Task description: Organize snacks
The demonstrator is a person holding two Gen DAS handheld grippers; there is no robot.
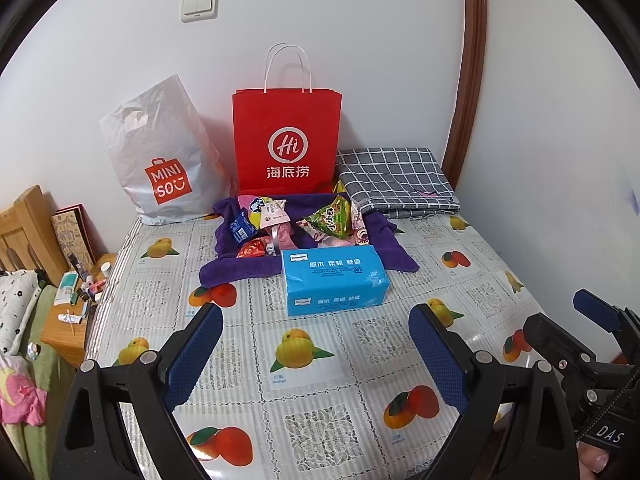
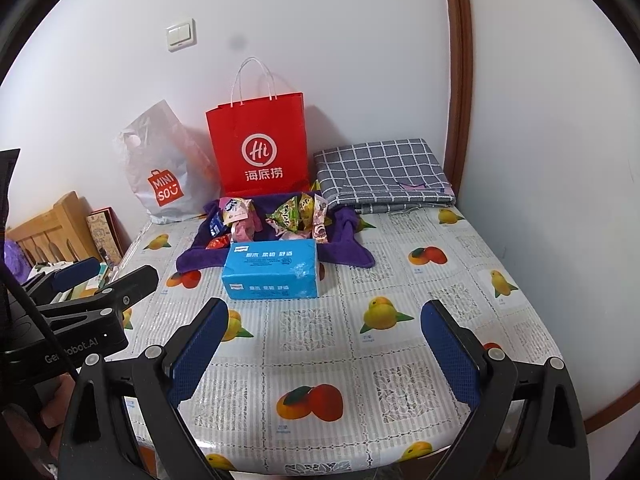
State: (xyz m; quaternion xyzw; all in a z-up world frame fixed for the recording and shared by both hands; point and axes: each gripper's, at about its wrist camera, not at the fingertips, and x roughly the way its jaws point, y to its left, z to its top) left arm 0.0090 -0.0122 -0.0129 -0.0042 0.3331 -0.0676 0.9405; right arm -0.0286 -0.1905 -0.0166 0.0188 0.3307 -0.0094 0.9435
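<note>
Several snack packets lie in a heap on a purple towel at the far middle of the table, among them a green packet and a blue one. A red paper bag stands upright behind them. My left gripper is open and empty over the near table. My right gripper is open and empty too, beside the left, and shows in the left wrist view.
A blue tissue pack lies in front of the towel. A white Miniso plastic bag leans on the wall at left, a folded checked cloth at right. The table has a fruit-print cover.
</note>
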